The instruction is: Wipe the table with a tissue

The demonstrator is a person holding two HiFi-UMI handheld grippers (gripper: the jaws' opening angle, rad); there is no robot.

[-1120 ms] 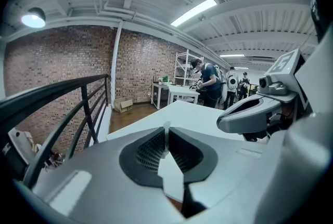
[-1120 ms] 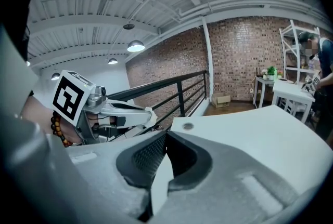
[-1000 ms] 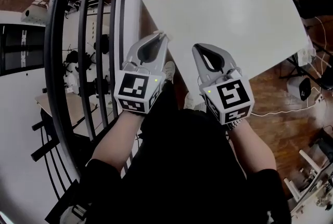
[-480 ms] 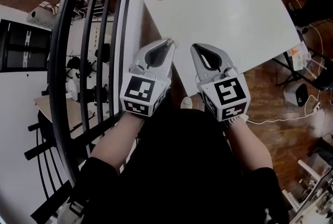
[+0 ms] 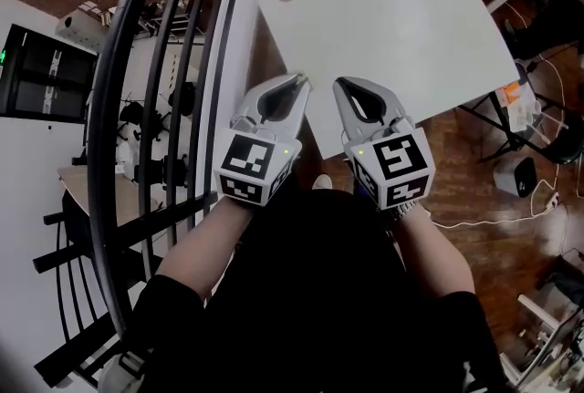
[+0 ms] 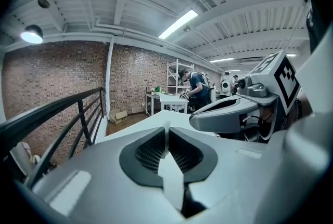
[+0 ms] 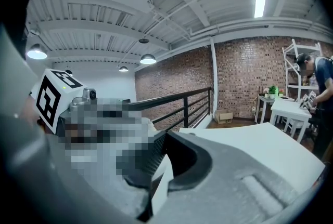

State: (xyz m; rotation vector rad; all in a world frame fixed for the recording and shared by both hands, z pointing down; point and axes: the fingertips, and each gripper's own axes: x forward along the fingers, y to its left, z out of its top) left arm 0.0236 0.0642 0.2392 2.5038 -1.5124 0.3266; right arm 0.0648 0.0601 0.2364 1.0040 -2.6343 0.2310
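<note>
Table point(image 5: 392, 26), smooth white top, rounded corners

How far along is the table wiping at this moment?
Nothing looks done: no tissue shows in any view. The left gripper and right gripper are both shut and empty, by the near edge of the white table. Fetching a tissue and all the wiping remain.

Nothing readable anywhere, honestly. The closest thing to a sign is the black-and-white square marker on the cubes of the left gripper point(image 5: 298, 79) and right gripper point(image 5: 338, 83), and those are just blocky patterns with no letters or digits. Any print on the cardboard box point(image 7: 225, 116) is too small to make out.
</note>
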